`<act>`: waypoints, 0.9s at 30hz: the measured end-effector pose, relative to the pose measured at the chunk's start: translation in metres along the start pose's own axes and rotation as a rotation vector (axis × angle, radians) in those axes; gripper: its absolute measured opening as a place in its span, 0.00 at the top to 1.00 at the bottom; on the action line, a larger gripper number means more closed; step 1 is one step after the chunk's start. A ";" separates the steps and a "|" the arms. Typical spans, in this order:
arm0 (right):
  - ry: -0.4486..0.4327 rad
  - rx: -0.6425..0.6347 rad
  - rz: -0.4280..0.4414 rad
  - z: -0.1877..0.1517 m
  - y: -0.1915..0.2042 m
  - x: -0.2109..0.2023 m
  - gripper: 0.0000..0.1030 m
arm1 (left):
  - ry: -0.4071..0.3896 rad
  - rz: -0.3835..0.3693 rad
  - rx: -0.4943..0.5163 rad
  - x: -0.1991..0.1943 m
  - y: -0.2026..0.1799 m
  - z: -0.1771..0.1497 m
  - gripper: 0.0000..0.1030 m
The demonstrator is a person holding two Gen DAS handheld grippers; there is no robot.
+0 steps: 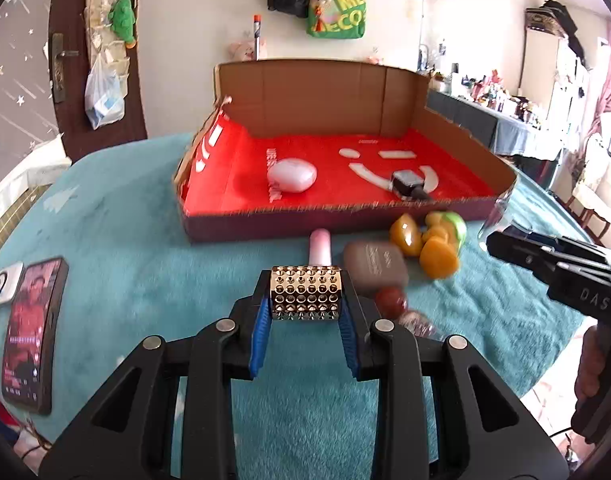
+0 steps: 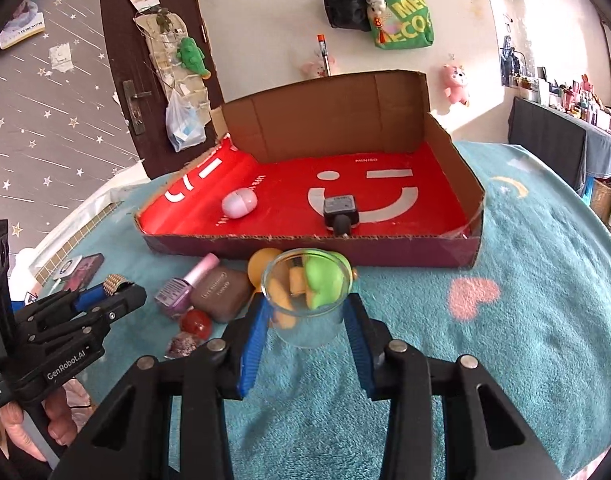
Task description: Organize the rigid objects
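Only my right view shows the purple nail-polish bottle (image 2: 176, 294); left gripper (image 1: 305, 300) clamps the gold studded metal cylinder (image 1: 305, 294), right gripper (image 2: 307, 320) clamps the clear glass cup (image 2: 307, 300).

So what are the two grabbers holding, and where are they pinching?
The left gripper pinches a gold studded cylinder by its two ends. The right gripper squeezes a clear glass cup by its sides.

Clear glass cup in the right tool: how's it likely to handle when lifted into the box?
The clear glass cup looks rigid and smooth, so it may slip between the right tool pads. Glass, so probably fragile: set it down gently. Its mouth is wider than its base, so it could tip or roll on the teal cloth.
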State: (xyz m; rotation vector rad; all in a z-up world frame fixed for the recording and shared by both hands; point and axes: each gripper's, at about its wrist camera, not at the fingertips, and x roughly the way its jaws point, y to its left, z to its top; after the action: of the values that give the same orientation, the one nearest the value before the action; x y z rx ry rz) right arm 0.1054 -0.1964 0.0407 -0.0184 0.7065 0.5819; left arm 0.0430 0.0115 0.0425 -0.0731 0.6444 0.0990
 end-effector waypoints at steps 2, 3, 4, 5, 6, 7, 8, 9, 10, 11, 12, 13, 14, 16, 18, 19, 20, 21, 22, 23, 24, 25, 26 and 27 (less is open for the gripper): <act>-0.005 -0.006 0.001 0.003 0.002 -0.001 0.60 | -0.015 -0.005 0.010 -0.001 0.000 0.007 0.73; -0.007 -0.009 0.002 0.004 0.002 -0.001 0.60 | -0.021 -0.007 0.013 -0.001 0.000 0.010 0.73; -0.008 -0.014 0.005 0.006 0.003 -0.001 0.60 | -0.027 -0.011 0.018 -0.001 -0.001 0.013 0.73; -0.009 -0.016 0.008 0.007 0.003 -0.001 0.60 | -0.033 -0.017 0.021 -0.001 -0.001 0.017 0.73; -0.009 -0.018 0.011 0.009 0.004 -0.001 0.60 | -0.037 -0.023 0.024 -0.001 -0.001 0.020 0.73; -0.009 -0.021 0.014 0.011 0.004 0.000 0.60 | -0.042 -0.031 0.027 -0.001 -0.001 0.023 0.73; -0.009 -0.023 0.016 0.012 0.004 0.000 0.60 | -0.046 -0.035 0.031 0.000 -0.002 0.026 0.73; -0.010 -0.026 0.018 0.014 0.005 0.001 0.60 | -0.052 -0.037 0.038 0.000 -0.003 0.029 0.73; -0.010 -0.028 0.019 0.015 0.005 0.001 0.60 | -0.057 -0.036 0.046 0.001 -0.004 0.032 0.73; -0.011 -0.029 0.024 0.017 0.005 0.001 0.60 | -0.061 -0.036 0.051 0.001 -0.005 0.034 0.73; -0.012 -0.029 0.027 0.019 0.005 0.002 0.60 | -0.065 -0.039 0.058 0.001 -0.007 0.036 0.73; -0.014 -0.030 0.030 0.020 0.005 0.002 0.60 | -0.068 -0.044 0.062 0.002 -0.008 0.038 0.73; -0.015 -0.030 0.033 0.021 0.005 0.003 0.60 | -0.070 -0.052 0.065 0.003 -0.009 0.040 0.73; -0.016 -0.030 0.039 0.024 0.005 0.003 0.60 | -0.071 -0.061 0.067 0.005 -0.010 0.043 0.73; -0.016 -0.027 0.045 0.027 0.005 0.004 0.60 | -0.074 -0.066 0.070 0.006 -0.010 0.046 0.73; -0.017 -0.025 0.046 0.028 0.005 0.005 0.60 | -0.074 -0.069 0.071 0.006 -0.010 0.048 0.73; -0.017 -0.024 0.048 0.029 0.005 0.005 0.60 | -0.073 -0.072 0.071 0.007 -0.010 0.049 0.73; -0.015 -0.022 0.051 0.030 0.004 0.005 0.60 | -0.072 -0.076 0.070 0.008 -0.010 0.050 0.73; -0.014 -0.021 0.053 0.030 0.004 0.006 0.60 | -0.069 -0.080 0.068 0.009 -0.009 0.051 0.73; -0.012 -0.020 0.055 0.031 0.004 0.006 0.60 | -0.066 -0.085 0.066 0.011 -0.009 0.052 0.73; -0.011 -0.019 0.056 0.031 0.004 0.007 0.60 | -0.062 -0.089 0.065 0.012 -0.009 0.053 0.73; -0.009 -0.020 0.057 0.032 0.004 0.007 0.60 | -0.060 -0.091 0.064 0.014 -0.009 0.053 0.73; -0.009 -0.021 0.057 0.032 0.004 0.007 0.60 | -0.057 -0.093 0.064 0.015 -0.009 0.054 0.73; -0.008 -0.023 0.057 0.033 0.004 0.008 0.60 | -0.056 -0.097 0.062 0.016 -0.008 0.055 0.73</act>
State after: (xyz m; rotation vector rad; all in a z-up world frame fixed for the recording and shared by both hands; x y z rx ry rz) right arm 0.1278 -0.1826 0.0616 -0.0176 0.6945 0.6443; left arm 0.0892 0.0099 0.0772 -0.0411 0.5870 -0.0123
